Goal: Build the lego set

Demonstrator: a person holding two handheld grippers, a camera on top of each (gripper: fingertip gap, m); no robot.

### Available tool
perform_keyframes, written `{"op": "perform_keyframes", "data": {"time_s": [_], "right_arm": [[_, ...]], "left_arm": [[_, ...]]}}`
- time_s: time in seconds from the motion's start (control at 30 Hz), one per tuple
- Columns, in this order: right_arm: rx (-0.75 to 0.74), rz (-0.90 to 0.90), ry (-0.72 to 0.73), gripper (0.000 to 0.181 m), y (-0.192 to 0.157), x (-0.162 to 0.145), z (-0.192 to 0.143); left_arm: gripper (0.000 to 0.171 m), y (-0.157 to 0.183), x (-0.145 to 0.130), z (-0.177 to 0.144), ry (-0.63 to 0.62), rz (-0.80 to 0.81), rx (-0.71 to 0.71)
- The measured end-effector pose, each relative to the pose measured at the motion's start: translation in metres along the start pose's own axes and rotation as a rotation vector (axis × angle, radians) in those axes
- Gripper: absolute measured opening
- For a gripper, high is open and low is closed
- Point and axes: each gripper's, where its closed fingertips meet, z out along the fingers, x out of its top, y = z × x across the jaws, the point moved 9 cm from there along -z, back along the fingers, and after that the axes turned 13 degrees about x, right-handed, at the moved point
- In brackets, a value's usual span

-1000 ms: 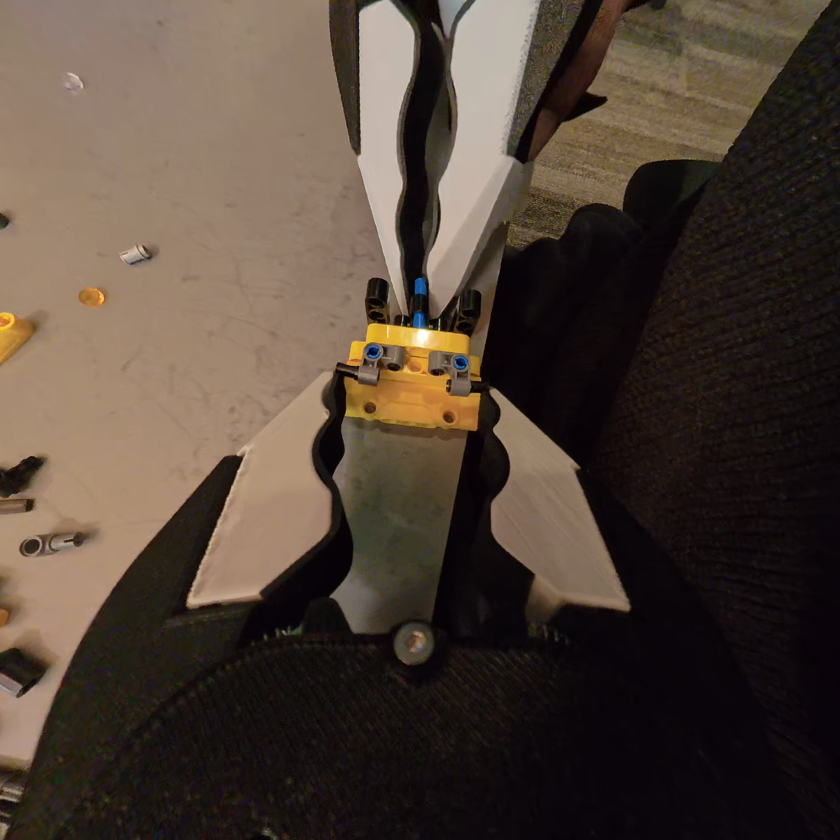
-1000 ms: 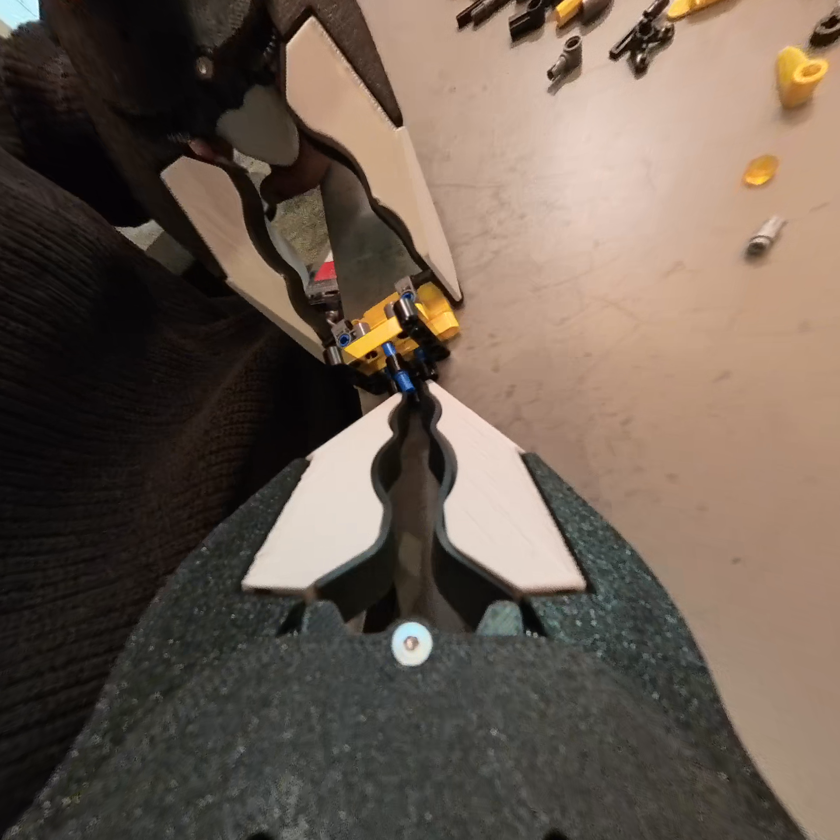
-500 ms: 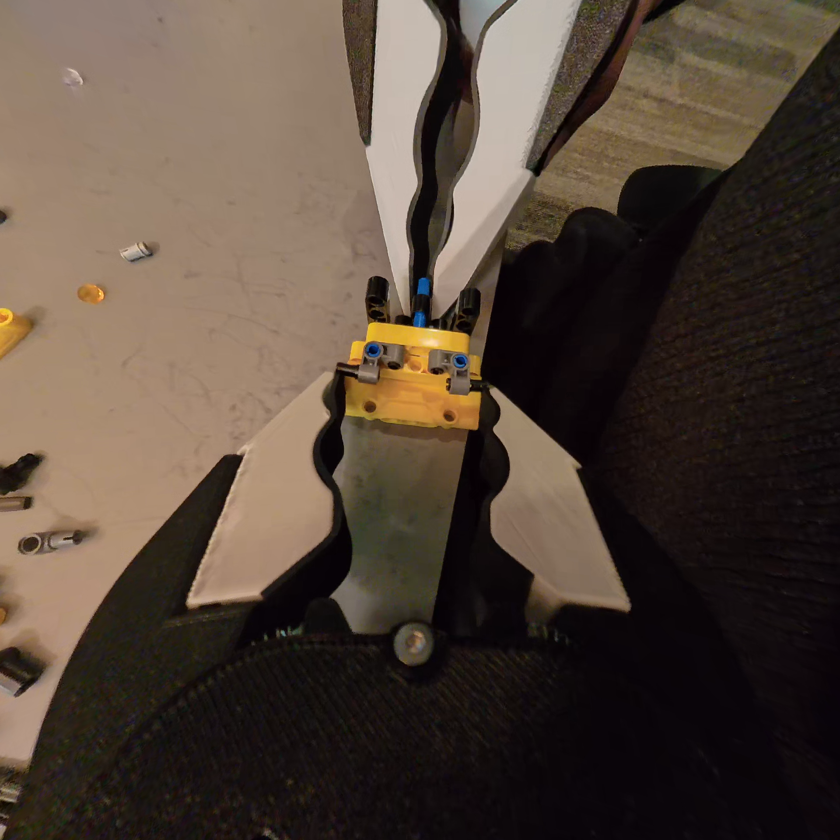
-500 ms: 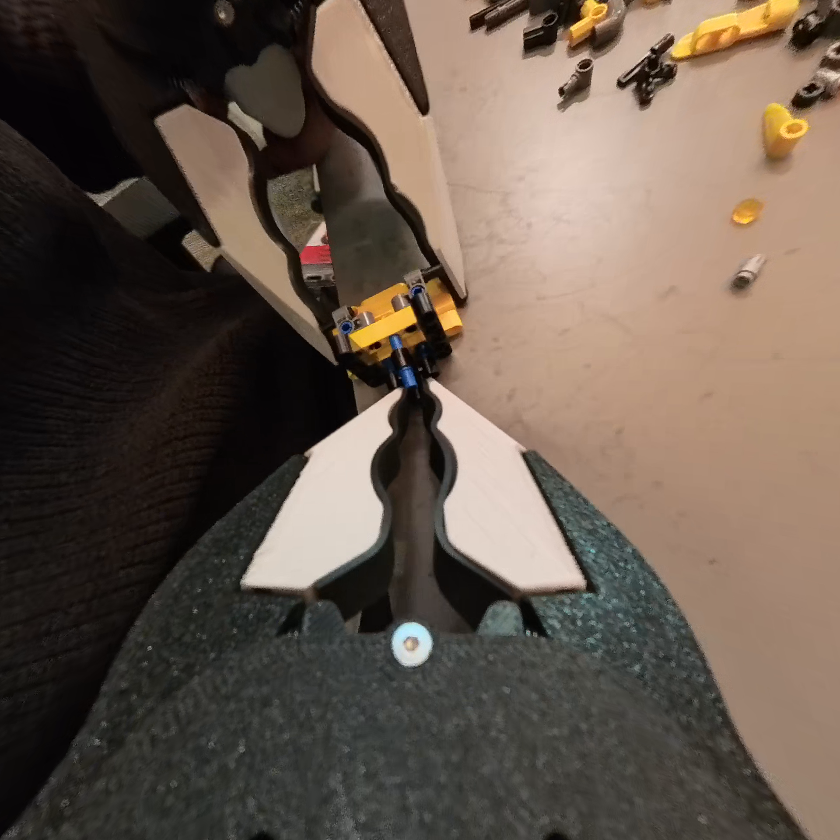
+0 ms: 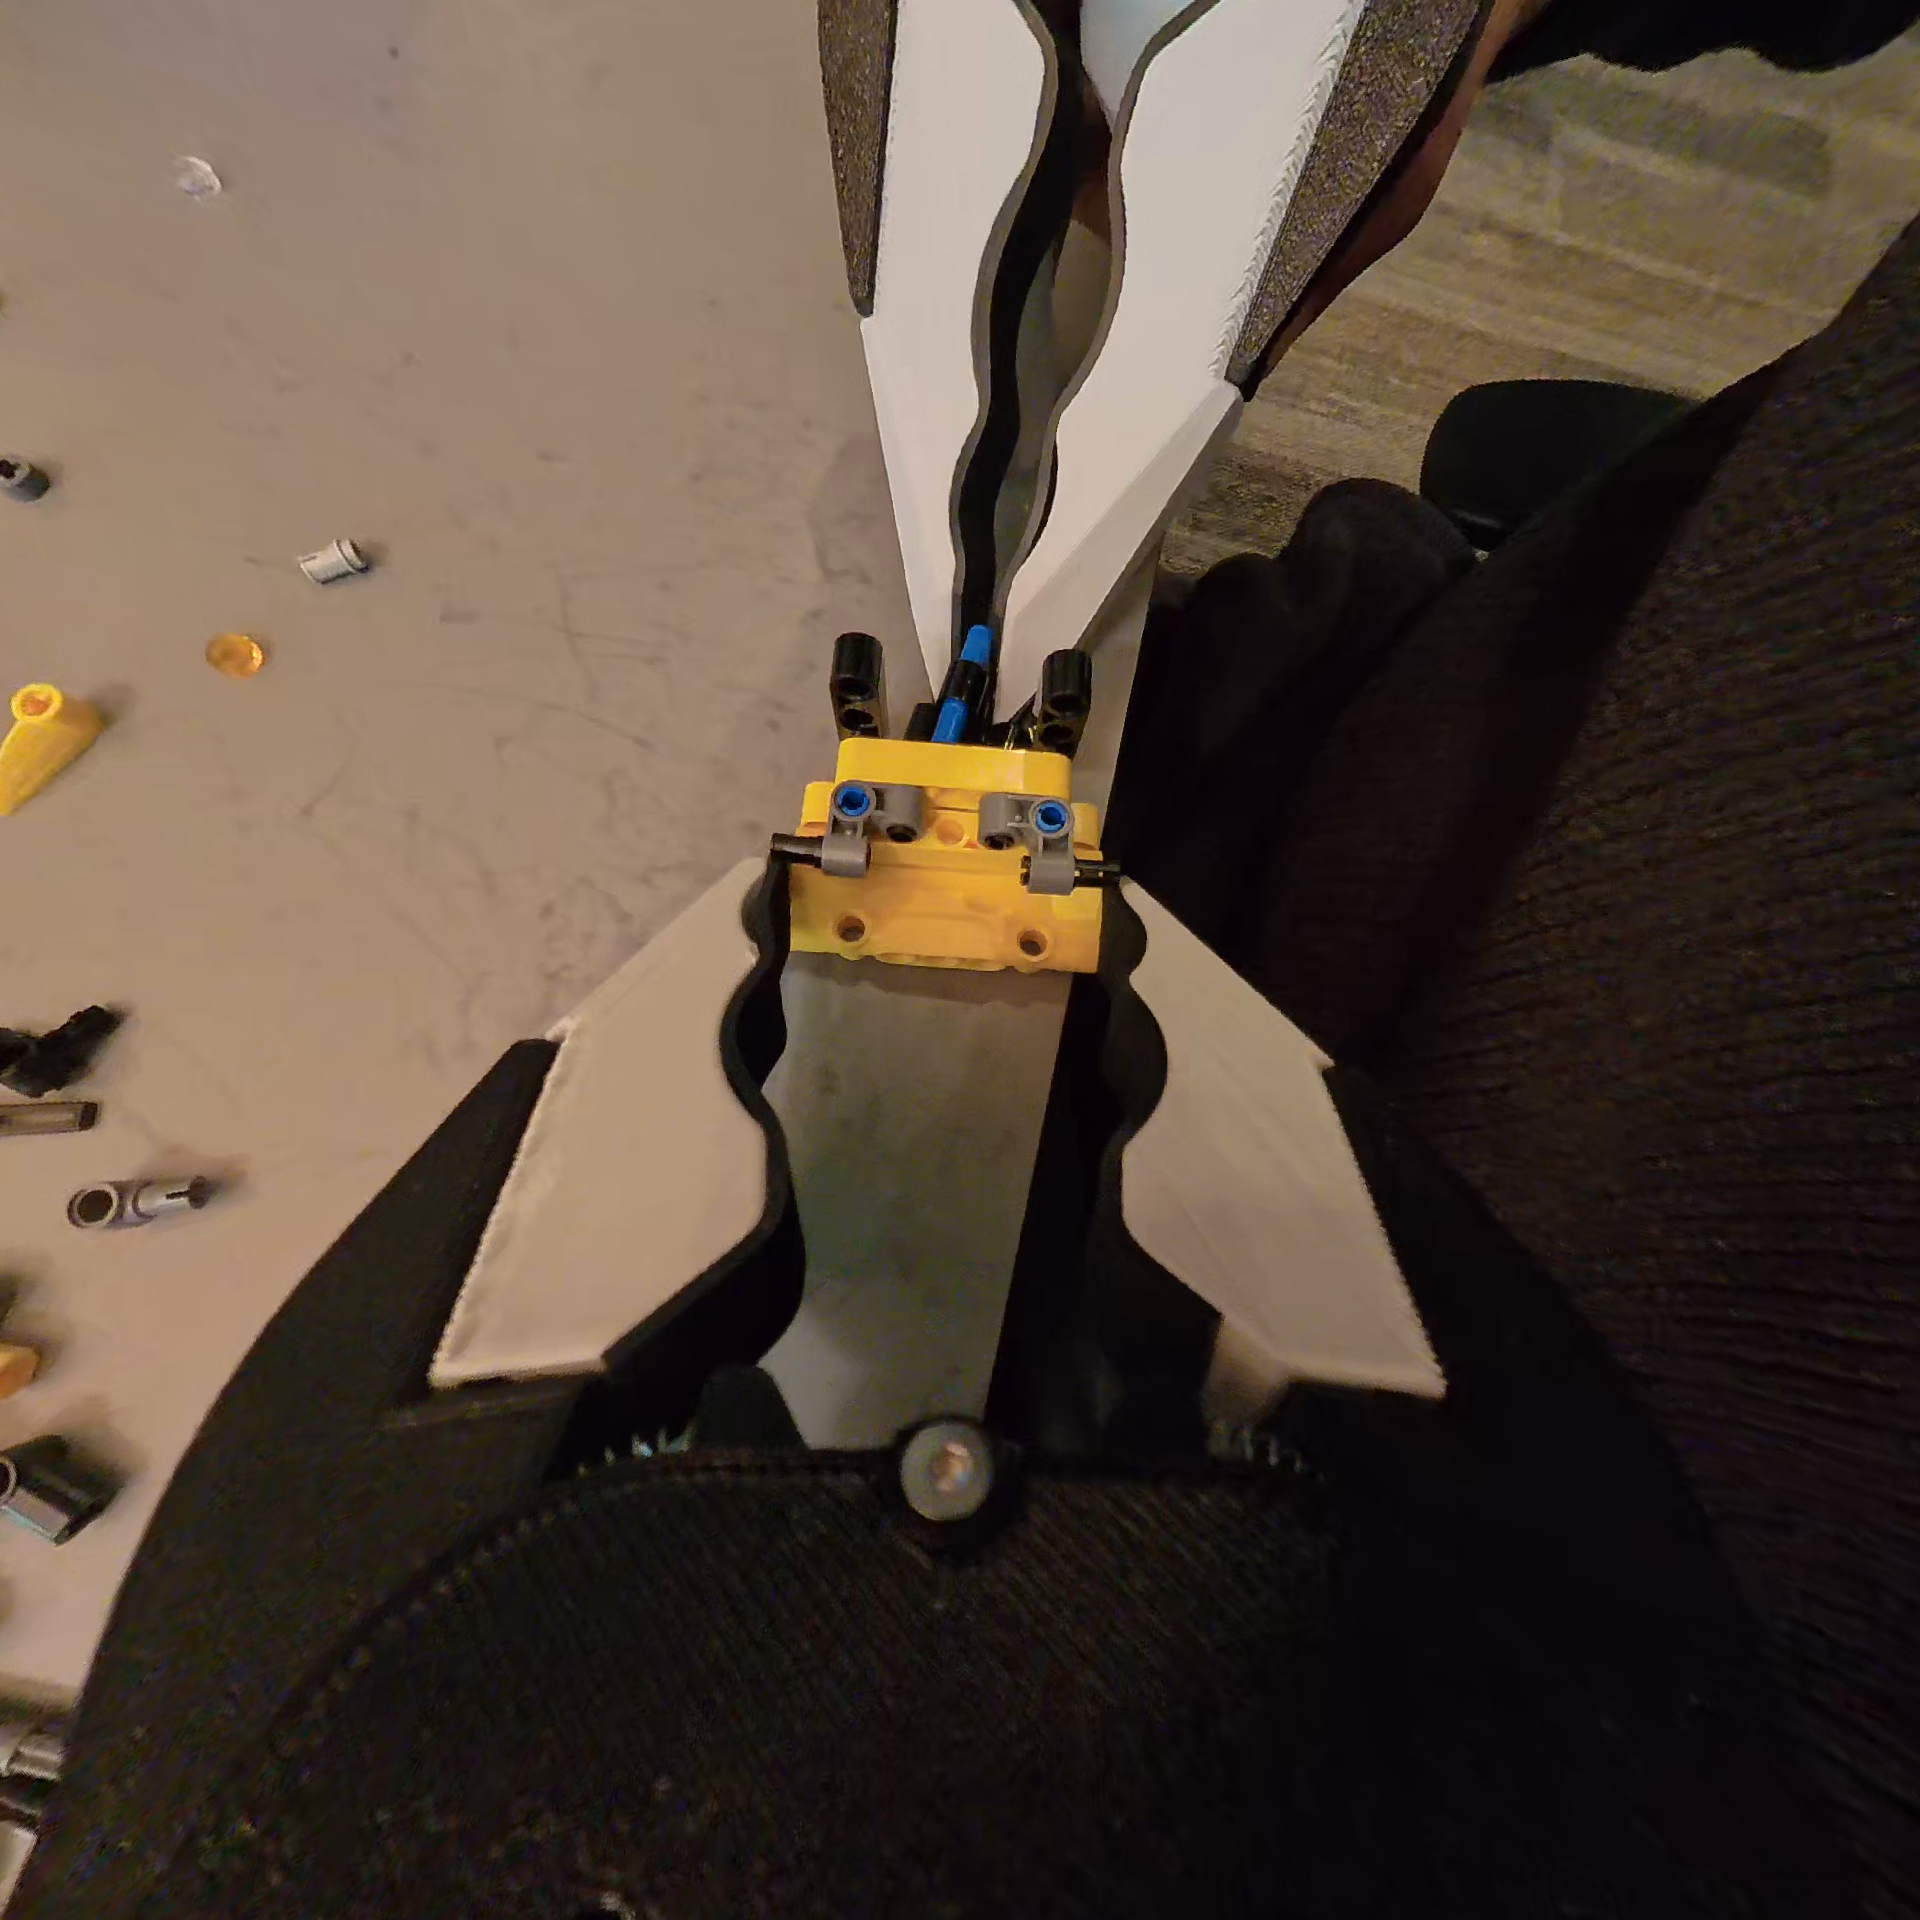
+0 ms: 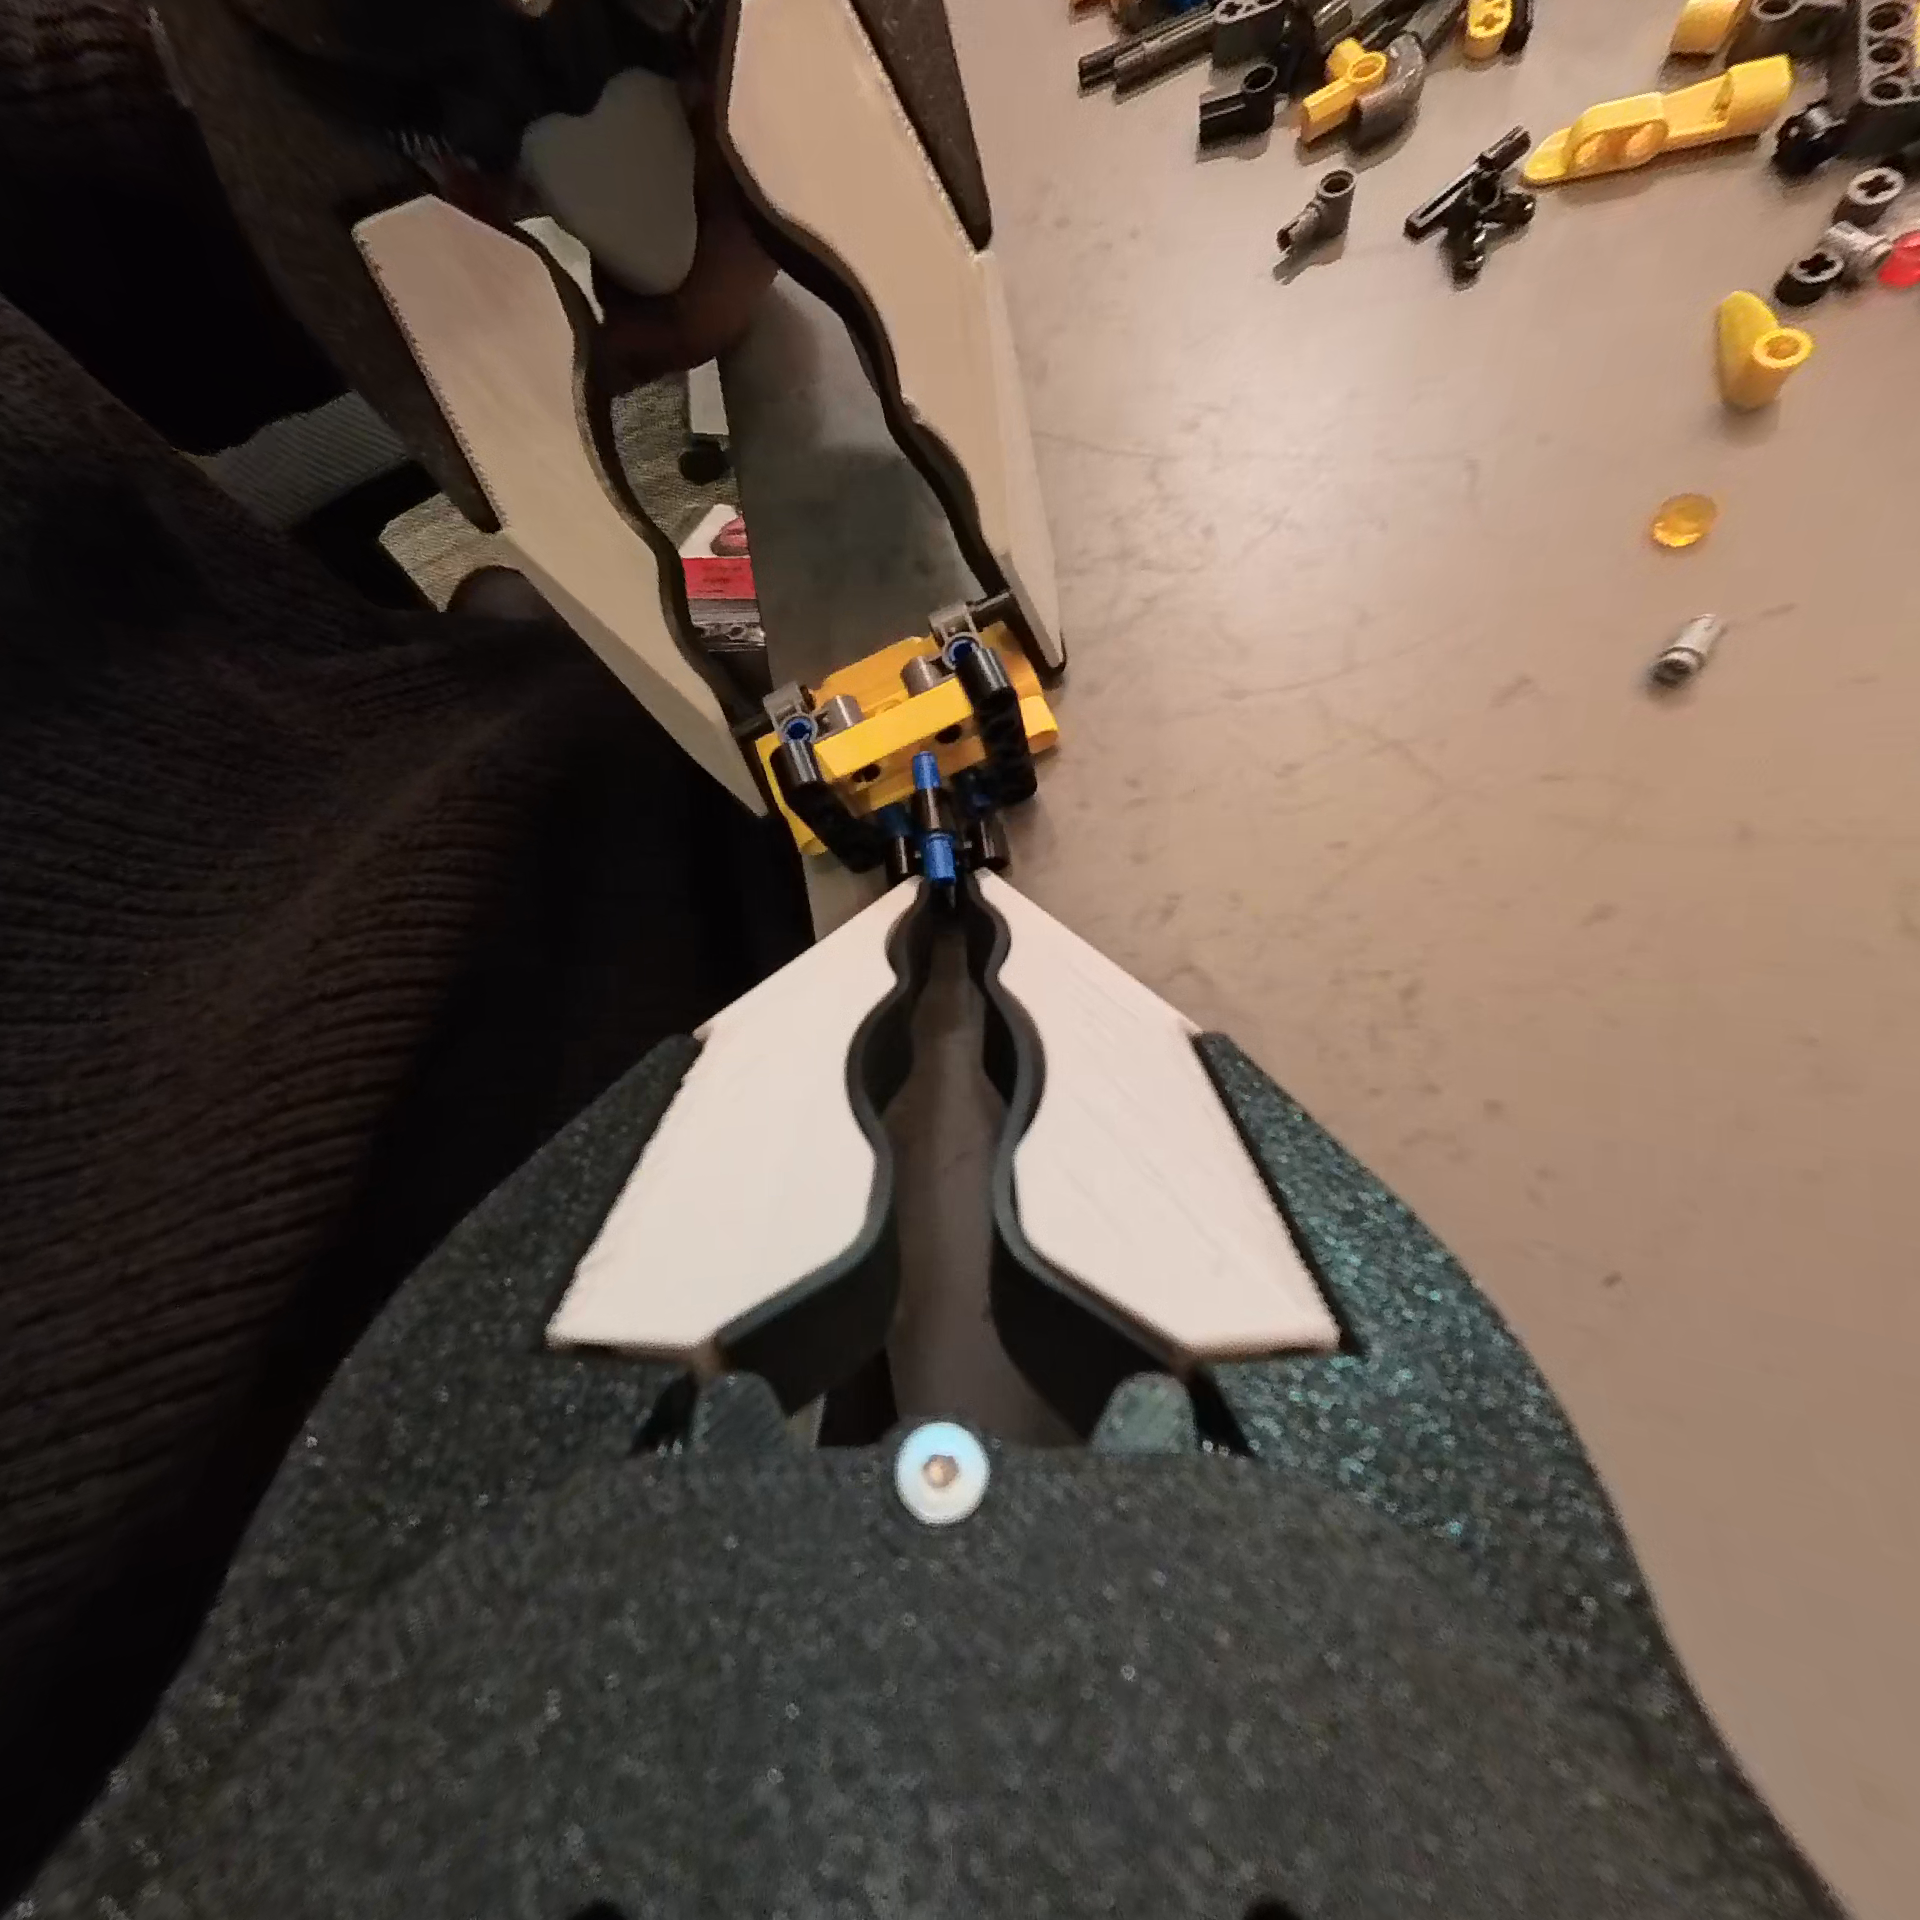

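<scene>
Change over the last second: slight. Still clamps the yellow block assembly (image 5: 945, 925) in the left tool (image 5: 943, 888), spread to the block's width and pressed on both its sides, held above the counter's (image 5: 540, 343) near edge. Still nips the blue pin (image 5: 961, 681) with the right tool (image 6: 940, 883), tips almost pressed together, coming in from 12 o'clock in the left wrist view. Now shows the pin leaning toward 1 o'clock where it stood upright before, with more of its black sleeve bared; reads as the pin being worked in its hole between the two black connectors, though cannot tell whether going in or coming out. Has swung the right wrist view a little, bringing more loose parts into sight at 1 o'clock. Below: pale, scuffed counter strewn with small pieces, among them a grey bush (image 5: 335, 561), an orange round stud (image 5: 235, 656) and a yellow cone piece (image 5: 47, 743) at 9 to 10 o'clock of the left tool, well apart from it. Past the counter edge at 1 o'clock: grey carpet (image 5: 1558, 239); at 3 o'clock, dark knitted clothing (image 5: 1662, 1039) close beside both tools.
</scene>
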Motion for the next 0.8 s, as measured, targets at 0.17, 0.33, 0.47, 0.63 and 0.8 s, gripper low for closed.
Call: {"op": "perform_keyframes", "data": {"time_s": [0.17, 0.33, 0.47, 0.63, 0.8], "right_arm": [[0.006, 0.007, 0.005, 0.004, 0.001, 0.000, 0.000], [-0.024, -0.025, -0.001, 0.004, -0.002, 0.000, 0.001], [-0.026, -0.029, 0.001, 0.004, -0.002, -0.001, 0.001], [0.071, 0.056, 0.039, 0.004, 0.004, -0.001, -0.003], [0.089, 0.123, 0.308, 0.003, 0.013, 0.002, -0.031]], "left_arm": [[0.070, 0.001, -0.001, -0.001, 0.001, 0.010, -0.016], [0.070, 0.004, -0.002, -0.001, 0.000, 0.046, 0.021], [0.058, 0.004, -0.002, 0.000, -0.001, 0.052, 0.061], [0.057, 0.000, -0.001, -0.001, 0.005, 0.000, 0.024], [0.057, -0.009, 0.000, -0.006, 0.055, -0.077, 0.042]]}}
